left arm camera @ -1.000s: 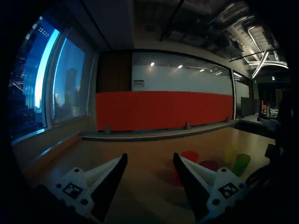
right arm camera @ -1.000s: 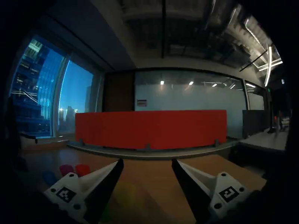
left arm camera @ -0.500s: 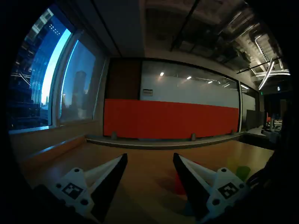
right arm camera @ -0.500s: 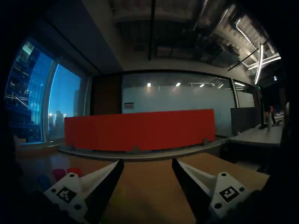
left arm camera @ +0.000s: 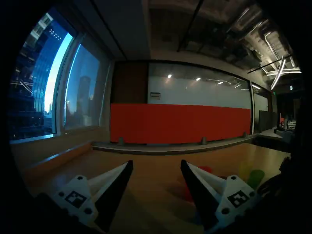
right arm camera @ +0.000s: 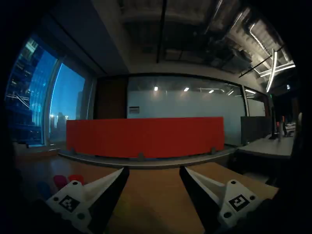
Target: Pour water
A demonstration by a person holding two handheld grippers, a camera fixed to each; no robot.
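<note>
More of the red plastic cup [left arm camera: 205,169] shows than half a second ago, in the lower right of the left gripper view, behind the right finger of the left hand-held gripper [left arm camera: 156,162]. That gripper is spread and empty over the brown wooden counter [left arm camera: 156,187]. Further right stand a pale yellow cup [left arm camera: 244,171] and a green plastic cup [left arm camera: 256,178]. In the right gripper view, a pink plastic cup [right arm camera: 60,181] and a red cup [right arm camera: 76,178] stand at lower left. The right hand-held gripper [right arm camera: 154,168] is spread, gripping nothing.
</note>
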